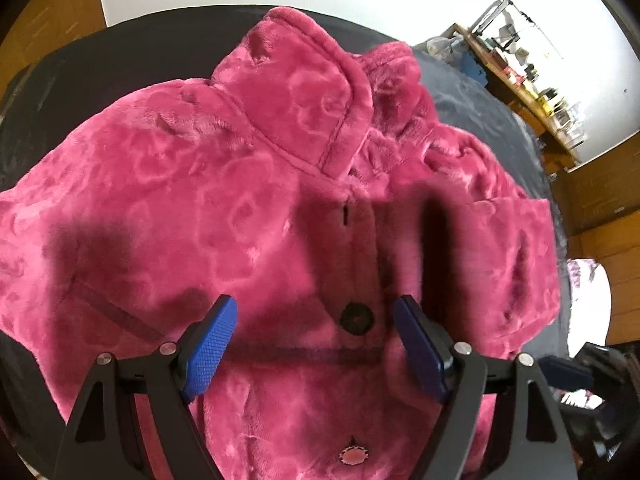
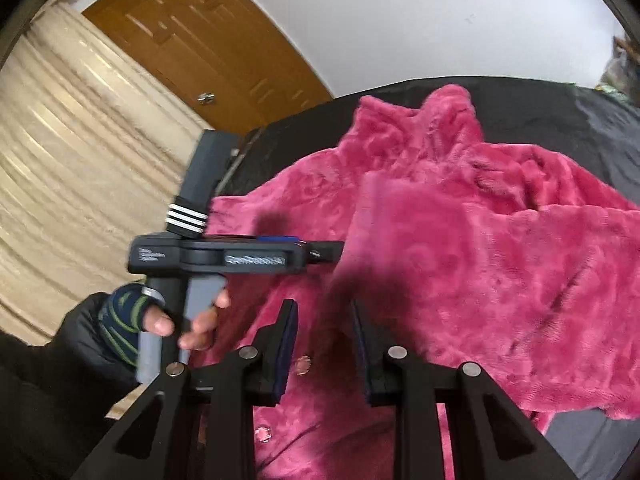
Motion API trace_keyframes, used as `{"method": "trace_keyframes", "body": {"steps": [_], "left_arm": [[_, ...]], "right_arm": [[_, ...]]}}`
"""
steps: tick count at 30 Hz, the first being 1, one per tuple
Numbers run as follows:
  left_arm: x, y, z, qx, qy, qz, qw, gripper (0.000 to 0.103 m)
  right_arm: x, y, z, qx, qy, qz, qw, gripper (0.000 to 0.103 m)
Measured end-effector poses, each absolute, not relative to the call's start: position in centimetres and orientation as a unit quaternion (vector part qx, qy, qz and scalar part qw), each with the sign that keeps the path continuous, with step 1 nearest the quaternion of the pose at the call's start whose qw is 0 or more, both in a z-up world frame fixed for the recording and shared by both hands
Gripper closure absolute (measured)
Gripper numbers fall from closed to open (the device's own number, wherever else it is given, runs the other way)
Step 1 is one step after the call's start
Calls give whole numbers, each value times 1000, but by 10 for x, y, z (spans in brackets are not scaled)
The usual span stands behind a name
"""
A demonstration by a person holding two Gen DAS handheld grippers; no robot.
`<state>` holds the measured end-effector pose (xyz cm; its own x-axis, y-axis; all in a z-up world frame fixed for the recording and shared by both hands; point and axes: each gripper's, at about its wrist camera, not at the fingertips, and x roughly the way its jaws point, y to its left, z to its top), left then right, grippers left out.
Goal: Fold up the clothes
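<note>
**Two grippers over a pink fleece jacket, both jaws apart**

One garment fills both views: a magenta plush fleece jacket [image 1: 208, 208], spread front-up on a dark bedcover [image 1: 472, 92]. Fabric is thick, fuzzy, w/ a faint embossed ring pattern that catches the light. Collar [image 1: 320, 92] stands up, folded thick, at the far end. Front placket runs down the middle w/ a buttonhole slit [image 1: 345, 215], a dark round button [image 1: 357, 319] below it, and a pale pink button [image 1: 352, 457] nearer the camera. Angled pocket seam [image 1: 108, 310] on the jacket's left-of-frame side. In the right wrist view one sleeve [image 2: 500, 256] lies folded across the body, its edge forming a clear ridge; hem side reaches the bedcover edge at lower right.

Left gripper [image 1: 314, 344] hangs just above the placket, blue pads [image 1: 208, 348] spread wide, dark button between them; nothing clamped. Its shadow falls on the fleece.

Right gripper [image 2: 324, 344] hovers over the jacket front, fingers parted w/ a narrower gap, holding nothing; whether they touch the fabric can't be told. Motion blur softens the cloth near it.

Right wrist view also shows the left gripper from the side, a hand [image 2: 180, 320] in a striped cuff and dark sleeve gripping its handle. Behind: wooden door [image 2: 208, 36], beige curtain [image 2: 72, 184], white wall.
</note>
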<state>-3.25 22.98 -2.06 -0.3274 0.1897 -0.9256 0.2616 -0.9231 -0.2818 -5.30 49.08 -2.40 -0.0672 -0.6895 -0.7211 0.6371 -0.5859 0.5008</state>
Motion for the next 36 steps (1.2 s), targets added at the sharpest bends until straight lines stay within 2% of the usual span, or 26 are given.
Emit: {"method": "trace_keyframes", "body": {"steps": [4,8,19,29,30,31,32,34,35,36], "left_arm": [[-33,225,-21,571,217,-792,3,19],[-34,221,-21,563,240,-791,-20,19],[-44,228,-15,534,316,-773,-127,19],[-62,258,-39,569,268,-767,-123,19],[-62,260,-38,569,260,-770,-122,23],[-62,262,-36,569,246,-776,-118,36],[-61,264,-35,572,225,-780,-113,45],[-60,266,-34,579,190,-786,-103,78],[-60,265,-32,579,187,-787,-103,86],[-59,263,-30,578,192,-786,-107,89]], "right_arm": [[-74,501,-50,534,6,-768,352,75],[-87,514,-73,552,31,-779,295,75],[-87,525,-91,559,41,-780,280,75],[-82,533,-83,551,45,-786,276,75],[-80,534,-80,550,46,-788,274,75],[-78,536,-79,548,47,-789,273,75],[-77,538,-77,546,47,-791,272,75],[-74,543,-72,542,45,-795,268,75],[-74,544,-70,540,45,-797,266,75],[-73,544,-68,537,45,-800,264,75]]}}
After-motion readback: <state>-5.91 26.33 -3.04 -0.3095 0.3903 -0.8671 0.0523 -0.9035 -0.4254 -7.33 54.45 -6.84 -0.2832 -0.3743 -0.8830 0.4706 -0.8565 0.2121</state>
